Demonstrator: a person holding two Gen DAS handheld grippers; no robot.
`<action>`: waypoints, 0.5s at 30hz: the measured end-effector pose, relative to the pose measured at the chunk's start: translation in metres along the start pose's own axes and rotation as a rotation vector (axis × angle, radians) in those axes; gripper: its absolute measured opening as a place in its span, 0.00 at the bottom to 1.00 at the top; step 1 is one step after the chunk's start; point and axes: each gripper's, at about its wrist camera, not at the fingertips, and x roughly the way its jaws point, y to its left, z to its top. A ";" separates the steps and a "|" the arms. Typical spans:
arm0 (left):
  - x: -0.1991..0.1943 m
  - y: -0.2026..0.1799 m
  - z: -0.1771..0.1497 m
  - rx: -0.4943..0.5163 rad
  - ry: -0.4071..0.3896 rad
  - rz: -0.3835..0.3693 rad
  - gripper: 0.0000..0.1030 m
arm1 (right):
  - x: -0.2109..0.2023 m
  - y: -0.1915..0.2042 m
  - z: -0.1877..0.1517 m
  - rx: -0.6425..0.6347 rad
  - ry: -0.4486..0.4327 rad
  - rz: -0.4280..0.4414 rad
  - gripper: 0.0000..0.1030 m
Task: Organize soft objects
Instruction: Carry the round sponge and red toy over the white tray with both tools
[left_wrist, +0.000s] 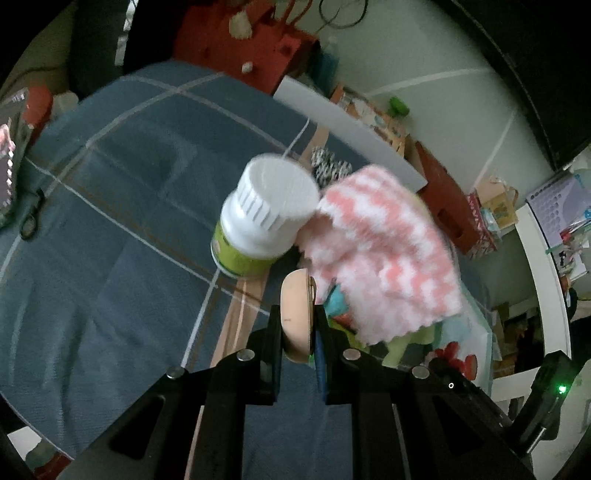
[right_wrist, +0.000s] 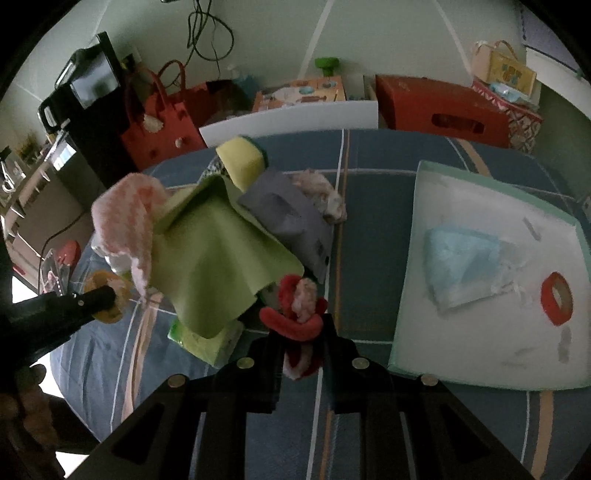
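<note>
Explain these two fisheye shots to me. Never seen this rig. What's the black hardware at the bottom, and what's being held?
No robot arm here: a person carries a two-finger gripper in each hand, with a camera on each looking along its fingers. The black hardware is the gripper itself.

Left wrist view: the left gripper is shut on a flat peach-coloured pad. Ahead are a white bottle and a pink-and-white fuzzy cloth over a blue plaid cover.

Right wrist view: the right gripper is shut on a red and pink fluffy item. Further out lie a green cloth, a grey cloth and a yellow sponge. A pale tray on the right holds a light blue cloth and a red ring.
</note>
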 end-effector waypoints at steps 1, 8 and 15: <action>-0.007 -0.001 0.001 0.006 -0.018 0.001 0.15 | -0.003 0.000 0.001 -0.002 -0.008 -0.003 0.19; -0.041 -0.021 0.000 0.064 -0.131 0.013 0.15 | -0.014 -0.011 0.006 0.022 -0.047 -0.032 0.19; -0.046 -0.052 0.000 0.140 -0.143 -0.001 0.15 | -0.029 -0.038 0.012 0.074 -0.084 -0.072 0.19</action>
